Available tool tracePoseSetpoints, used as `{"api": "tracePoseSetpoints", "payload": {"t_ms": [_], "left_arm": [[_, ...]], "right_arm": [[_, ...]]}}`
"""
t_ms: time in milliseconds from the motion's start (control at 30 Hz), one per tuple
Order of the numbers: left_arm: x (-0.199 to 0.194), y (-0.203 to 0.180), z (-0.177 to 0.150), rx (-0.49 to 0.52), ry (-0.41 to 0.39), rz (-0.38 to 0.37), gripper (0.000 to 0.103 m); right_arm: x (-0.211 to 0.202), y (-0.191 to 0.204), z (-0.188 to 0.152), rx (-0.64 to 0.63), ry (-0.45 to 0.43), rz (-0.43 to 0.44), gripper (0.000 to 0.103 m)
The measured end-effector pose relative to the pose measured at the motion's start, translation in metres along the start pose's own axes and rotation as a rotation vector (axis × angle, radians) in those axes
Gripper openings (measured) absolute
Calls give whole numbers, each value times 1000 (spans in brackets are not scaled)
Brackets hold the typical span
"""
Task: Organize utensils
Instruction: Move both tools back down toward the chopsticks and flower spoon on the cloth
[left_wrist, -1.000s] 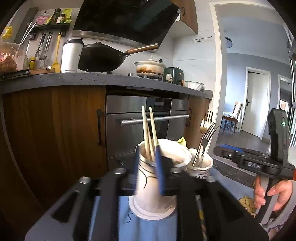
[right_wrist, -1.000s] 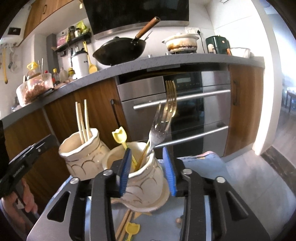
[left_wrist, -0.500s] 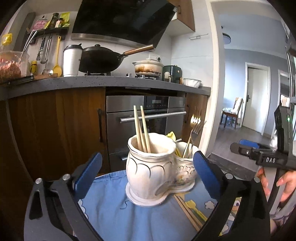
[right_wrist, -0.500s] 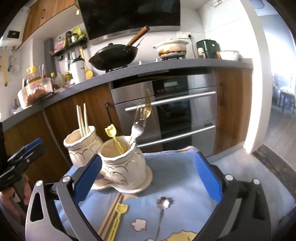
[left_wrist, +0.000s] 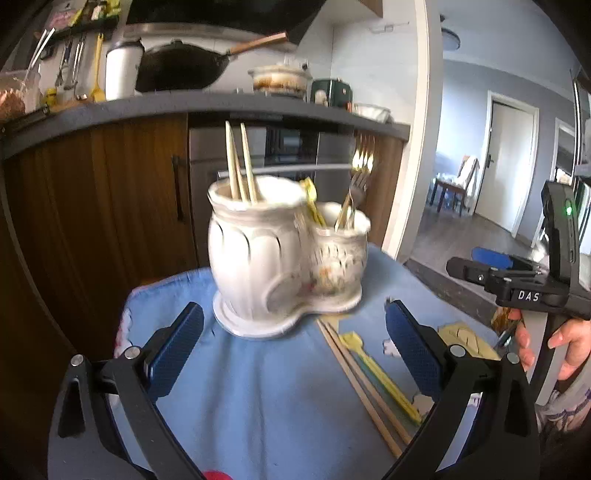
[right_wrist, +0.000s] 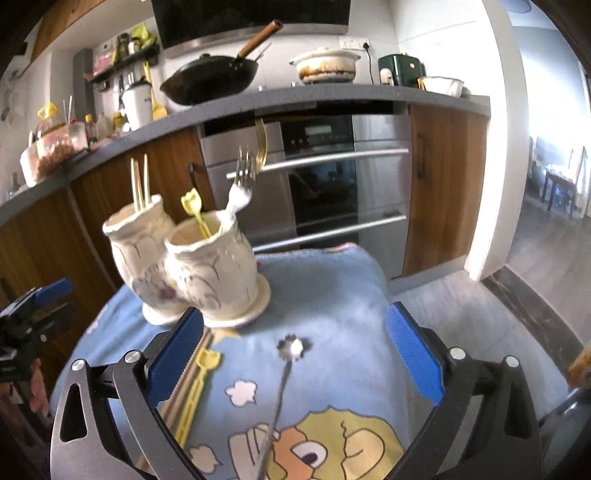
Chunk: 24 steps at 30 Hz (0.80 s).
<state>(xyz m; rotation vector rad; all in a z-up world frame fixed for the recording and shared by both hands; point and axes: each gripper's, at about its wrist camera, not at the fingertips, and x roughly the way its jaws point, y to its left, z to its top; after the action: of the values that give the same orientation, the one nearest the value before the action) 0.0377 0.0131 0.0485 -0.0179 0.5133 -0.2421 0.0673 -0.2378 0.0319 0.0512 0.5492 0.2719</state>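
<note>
Holder (left_wrist: 280, 258): white ceramic, two joined cups on one saucer base, standing upright on the blue cloth (left_wrist: 258, 398) that covers the desk, toward its far edge. Seen also in the right wrist view (right_wrist: 207, 273).

Contents, one cup: two chopsticks (left_wrist: 240, 166), upright, tips up. Other cup: a yellow pick (right_wrist: 195, 210) with a tulip-shaped head, a silver fork (right_wrist: 242, 184) and a gold fork (right_wrist: 261, 146), all leaning, tines up.

Loose on the cloth, near side of the holder: a pair of chopsticks (left_wrist: 364, 387) lying side by side, running from the saucer toward the near edge; a second yellow pick (left_wrist: 376, 373) just beside them, roughly parallel; a silver spoon (right_wrist: 286, 373) with a flower-shaped bowl, lying apart from these, bowl toward the holder, handle toward the near edge.

Left tongs (left_wrist: 293, 347): jaws spread wide, having just been opening; nothing between the blue pads; the holder stands beyond the tips, untouched.

Right tongs (right_wrist: 293, 347): jaws likewise spread wide after just opening; empty; the spoon lies on the cloth under the gap, not gripped.

Each tool shows in the other's view at the frame edge, carried by a hand (left_wrist: 546, 343).

Background: kitchen counter (right_wrist: 332, 96) with a wok (right_wrist: 210, 77), oven (right_wrist: 321, 177) below.
</note>
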Motion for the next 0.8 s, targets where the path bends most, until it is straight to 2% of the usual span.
{"api": "tracePoseSetpoints", "payload": {"t_ms": [367,567,800], "left_arm": [[36,-20,-35,19,169,12,97],[57,-28,-49,26,280,50,96],[67,-36,-61,65,351,28,73]], "right_arm": [[18,1,-20,-29,84,-17,98],[31,1,-29,-45,147,-35,98],[42,-1,-37,-41,201,-20,98]]}}
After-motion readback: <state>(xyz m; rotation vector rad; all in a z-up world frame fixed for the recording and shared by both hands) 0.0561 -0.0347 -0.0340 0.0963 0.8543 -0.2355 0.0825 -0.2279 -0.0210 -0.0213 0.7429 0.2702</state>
